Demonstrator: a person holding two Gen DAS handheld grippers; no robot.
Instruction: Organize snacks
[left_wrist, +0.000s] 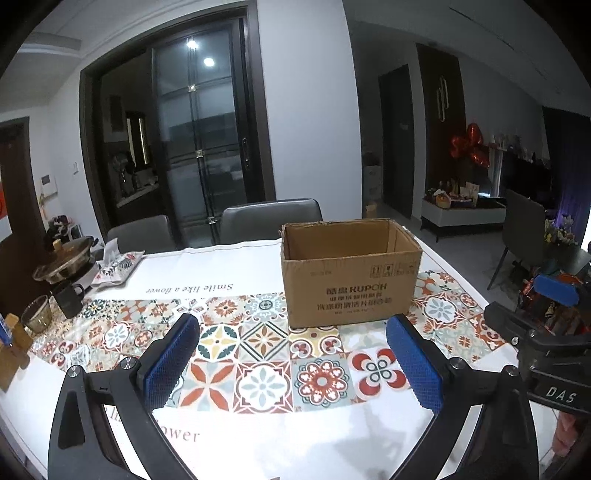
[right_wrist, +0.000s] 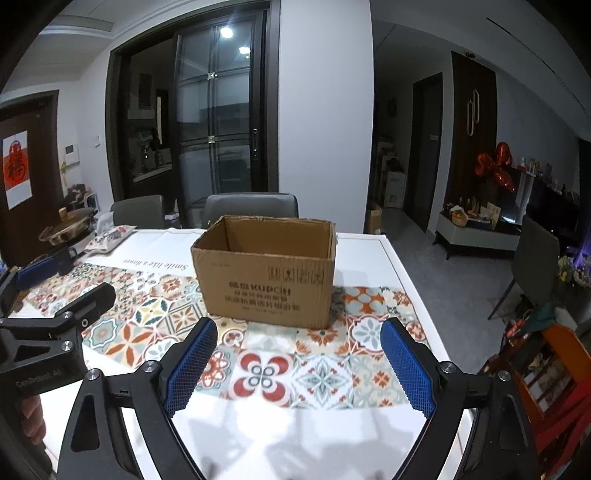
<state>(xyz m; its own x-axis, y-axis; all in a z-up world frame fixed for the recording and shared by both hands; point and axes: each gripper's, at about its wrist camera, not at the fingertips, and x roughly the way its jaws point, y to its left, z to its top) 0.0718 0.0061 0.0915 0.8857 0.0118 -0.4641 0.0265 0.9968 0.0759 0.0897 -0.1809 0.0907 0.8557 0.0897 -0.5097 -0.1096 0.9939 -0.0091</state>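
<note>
- No snack is being shown inside the cardboard box (left_wrist: 351, 273); what shows of its interior appears empty, so the organizing is judged barely begun.
- The left gripper (left_wrist: 293, 363) and right gripper (right_wrist: 299, 363) are being held spread wide, gripping nothing.
- The box is being kept ahead of both grippers on the patterned tablecloth (left_wrist: 258, 343), apart from the fingertips.

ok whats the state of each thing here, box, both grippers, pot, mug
cardboard box: upright on the tablecloth, top open, visible inside shows nothing
left gripper: open, holding nothing
right gripper: open, holding nothing
pot: lid on
black mug: upright
</note>
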